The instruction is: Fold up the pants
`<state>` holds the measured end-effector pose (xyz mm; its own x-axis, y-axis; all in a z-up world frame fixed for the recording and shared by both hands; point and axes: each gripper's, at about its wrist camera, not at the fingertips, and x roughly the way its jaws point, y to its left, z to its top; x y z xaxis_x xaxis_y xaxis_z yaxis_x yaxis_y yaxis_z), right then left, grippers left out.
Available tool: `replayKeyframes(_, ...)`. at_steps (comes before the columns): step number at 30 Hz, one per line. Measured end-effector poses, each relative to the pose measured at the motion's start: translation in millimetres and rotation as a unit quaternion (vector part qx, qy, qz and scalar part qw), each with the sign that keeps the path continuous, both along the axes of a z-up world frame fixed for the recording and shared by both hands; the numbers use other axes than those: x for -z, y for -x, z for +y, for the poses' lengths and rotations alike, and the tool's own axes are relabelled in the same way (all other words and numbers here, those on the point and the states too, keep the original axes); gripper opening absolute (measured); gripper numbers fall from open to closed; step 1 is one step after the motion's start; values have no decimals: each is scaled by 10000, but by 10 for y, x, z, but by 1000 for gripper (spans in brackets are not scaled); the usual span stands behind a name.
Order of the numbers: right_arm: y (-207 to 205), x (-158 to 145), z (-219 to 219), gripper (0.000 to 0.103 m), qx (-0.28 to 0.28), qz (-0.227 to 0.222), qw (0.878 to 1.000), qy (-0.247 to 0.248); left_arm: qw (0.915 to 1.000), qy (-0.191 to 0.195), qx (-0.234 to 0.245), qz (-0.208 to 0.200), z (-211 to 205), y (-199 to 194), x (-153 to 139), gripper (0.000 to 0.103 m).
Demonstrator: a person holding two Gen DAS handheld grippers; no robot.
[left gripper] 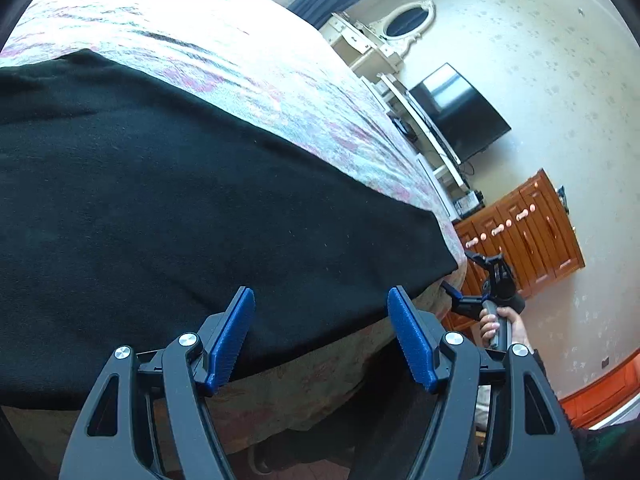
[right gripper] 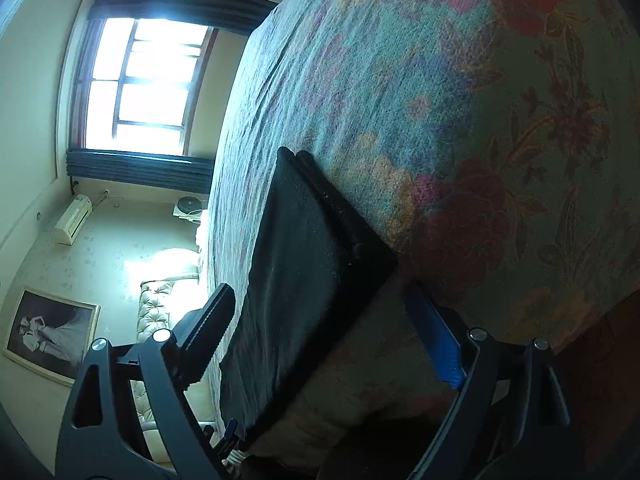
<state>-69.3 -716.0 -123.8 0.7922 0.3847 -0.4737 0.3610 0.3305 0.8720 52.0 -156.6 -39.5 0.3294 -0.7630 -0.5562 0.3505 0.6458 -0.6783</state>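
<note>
Left hand-held gripper [left gripper: 321,336] gaping over black pants [left gripper: 180,200] (right view: folded edge).

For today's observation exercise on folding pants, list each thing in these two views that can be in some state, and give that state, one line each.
Black pants: spread flat on the bed, near edge hanging over the bedside, not gripped.
Left gripper: jaws open, empty, at the pants' near edge.
Right gripper: jaws open, empty, at the pants' end.
Floral bedspread: laid over the bed, slightly rippled.
Television: screen dark.
Curtains: drawn aside, window bright.
</note>
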Motion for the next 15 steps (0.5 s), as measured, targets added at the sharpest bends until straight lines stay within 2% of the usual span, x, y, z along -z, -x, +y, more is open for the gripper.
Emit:
replayKeyframes(2,26,-10,6,88,126,-69,9999,-41,9995,33,-322,5,200,-56,-19,70)
replayKeyframes(5,0,-70,-37,88,220,-54,9997,95,9956,-129,-929,58,561,-192,-22,79)
replayKeyframes(9,0,-142,-24,88,393,-129,9989,223,9852,-281,-1618,487,1086,-389,46,85)
replayKeyframes(10,-31,-165,-16,88,359,-43,9990,277,9830,-209,-1729,586,1221,-430,70,85)
replayKeyframes(12,-66,-150,2,88,378,112,9988,299,9801,238,-1820,752,1442,-459,109,85)
replayKeyframes(15,-78,-113,54,88,516,34,9986,149,9736,884,-1821,1054,1608,-518,207,85)
